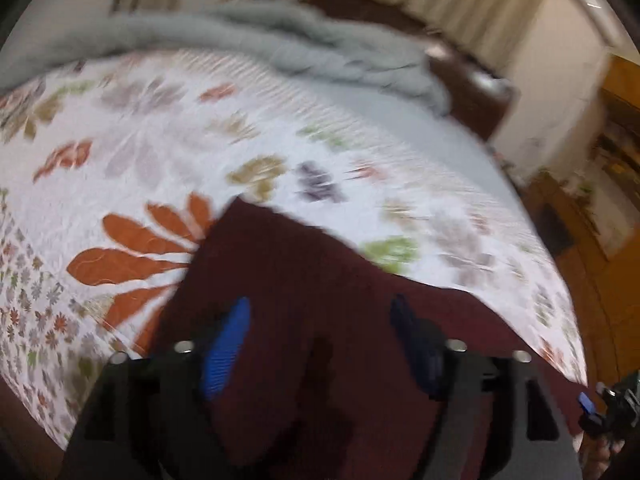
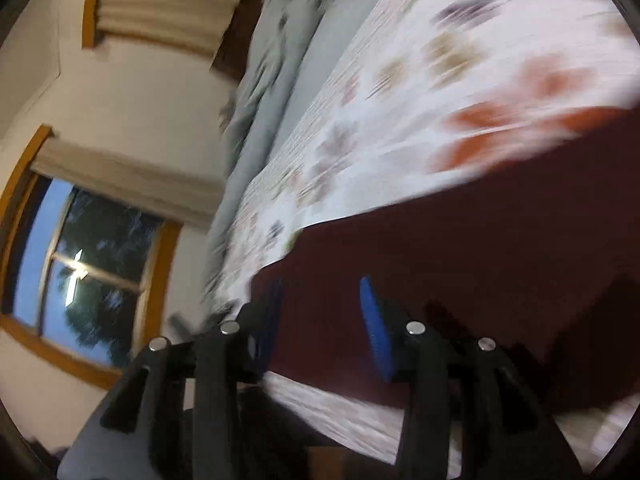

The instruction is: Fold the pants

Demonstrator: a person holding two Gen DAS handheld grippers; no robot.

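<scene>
We see our left hand-held gripper (image 1: 320, 312) with its two ribbed blue fingers (image 1: 226, 348) spread wide apart, nothing between them, hovering just above the maroon pants (image 1: 304, 280). The black frame behind the fingers carries round silver bolt heads. Our right hand-held gripper (image 2: 318, 300) is likewise spread open and empty over the same dark cloth, and in the left wrist view it shows as a small black and blue shape at the lower right edge.

The pants (image 2: 460, 248) lie flat on the bed as a smooth, matte, angular slab with straight edges and one sharp corner pointing away from us in the left view.

Under them the quilt (image 1: 168, 148) is white and stitched, printed with large orange petal shapes and smaller green, tan and purple flowers. Beyond it a rumpled grey blanket (image 1: 304, 44) bunches along the far side of the bed. In the right view a wood-framed window (image 2: 88, 256) stands under pale pleated curtains (image 2: 120, 176). Both views are motion-blurred.
</scene>
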